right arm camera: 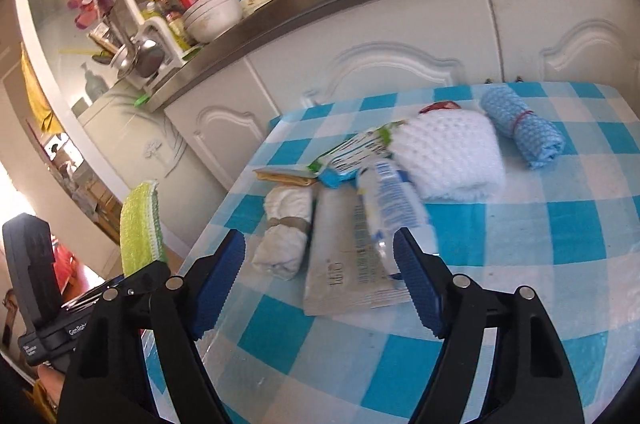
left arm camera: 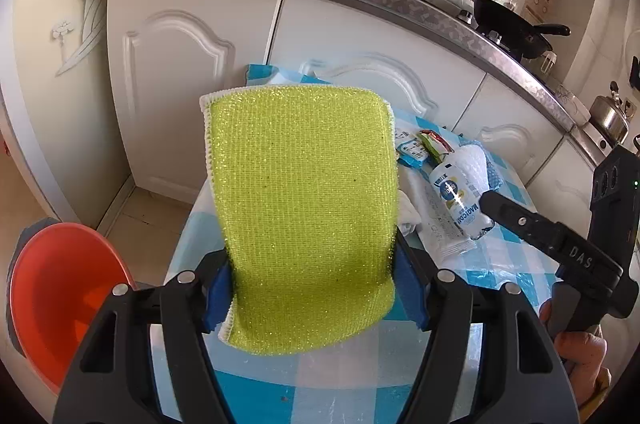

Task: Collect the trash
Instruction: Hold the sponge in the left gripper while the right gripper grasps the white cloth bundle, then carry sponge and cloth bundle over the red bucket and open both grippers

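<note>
One item is in hand: the left gripper pinches a green scouring pad upright between its pads, with an orange bin low to its left. The right gripper is spread, empty, over the checked table. Still ahead of its fingers: white wrapper, blue-white packet, small wrappers; most of the pickup remains.

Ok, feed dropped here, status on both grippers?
Left gripper shut on green scrubber. Right gripper open over wrappers. Orange bin left, nothing blocking.
</note>
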